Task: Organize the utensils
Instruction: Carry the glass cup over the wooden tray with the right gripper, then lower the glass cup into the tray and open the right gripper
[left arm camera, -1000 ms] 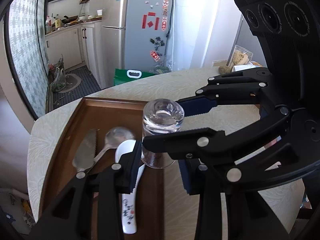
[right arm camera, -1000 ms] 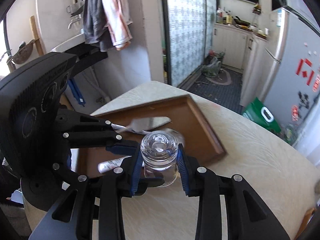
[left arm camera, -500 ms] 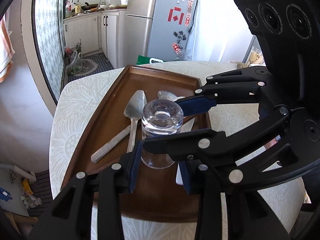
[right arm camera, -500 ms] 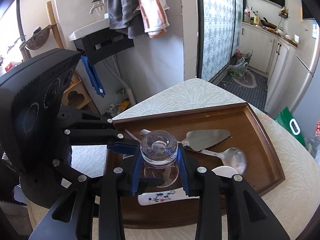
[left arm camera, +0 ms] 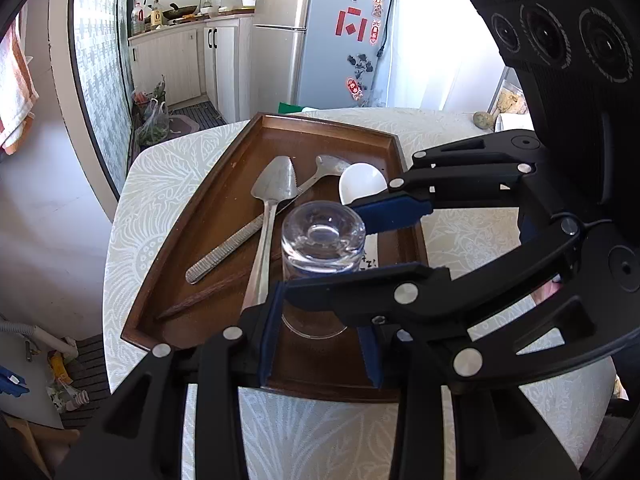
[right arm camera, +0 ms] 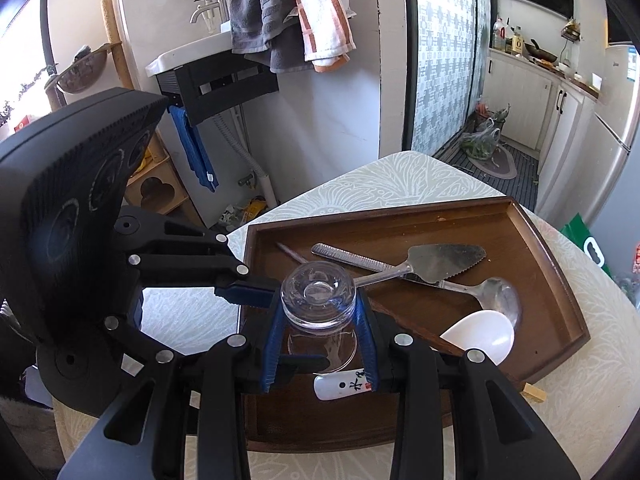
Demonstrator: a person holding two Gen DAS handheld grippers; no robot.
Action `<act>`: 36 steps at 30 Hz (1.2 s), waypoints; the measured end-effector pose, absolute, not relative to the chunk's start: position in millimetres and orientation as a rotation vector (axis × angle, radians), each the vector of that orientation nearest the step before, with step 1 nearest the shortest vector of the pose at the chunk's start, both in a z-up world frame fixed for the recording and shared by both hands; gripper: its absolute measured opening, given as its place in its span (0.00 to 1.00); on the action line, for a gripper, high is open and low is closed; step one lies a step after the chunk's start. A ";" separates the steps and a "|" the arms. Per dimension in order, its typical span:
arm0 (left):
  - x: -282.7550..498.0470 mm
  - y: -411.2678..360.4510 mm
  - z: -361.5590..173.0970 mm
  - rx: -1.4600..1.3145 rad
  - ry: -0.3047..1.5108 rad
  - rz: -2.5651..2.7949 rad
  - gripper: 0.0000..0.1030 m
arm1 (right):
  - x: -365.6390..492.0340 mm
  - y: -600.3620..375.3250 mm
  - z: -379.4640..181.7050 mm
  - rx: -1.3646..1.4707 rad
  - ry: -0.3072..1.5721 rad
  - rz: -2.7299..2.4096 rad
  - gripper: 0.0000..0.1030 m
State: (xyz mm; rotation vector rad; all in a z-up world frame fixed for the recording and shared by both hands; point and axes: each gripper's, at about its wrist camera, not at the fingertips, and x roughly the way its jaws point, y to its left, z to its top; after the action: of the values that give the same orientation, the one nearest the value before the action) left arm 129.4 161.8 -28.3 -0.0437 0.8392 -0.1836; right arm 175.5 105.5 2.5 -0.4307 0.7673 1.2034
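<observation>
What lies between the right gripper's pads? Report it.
An upturned clear glass, clamped by the right gripper over the wooden tray; the right wrist view shows it.

Both fisheye views sit close behind their own black fingers, angled steeply down. The left wrist view faces the silver fridge [left arm camera: 316,36] at upper centre; the right wrist view faces the hanging towels [right arm camera: 288,12] at top. The 2 views share the dark wooden tray [left arm camera: 192,216] [right arm camera: 560,280] and the upturned clear glass [left arm camera: 322,252] [right arm camera: 318,300].
</observation>
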 end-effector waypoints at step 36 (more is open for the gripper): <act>92.8 152.5 -12.8 -0.083 0.728 -0.191 0.88 | 164.4 49.3 32.0 -0.350 0.660 1.075 0.85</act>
State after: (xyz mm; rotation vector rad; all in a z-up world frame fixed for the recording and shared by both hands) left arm 92.8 152.5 -12.8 -0.0831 0.7280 -0.1906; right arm 164.4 49.3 32.0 -0.3496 0.6595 1.0751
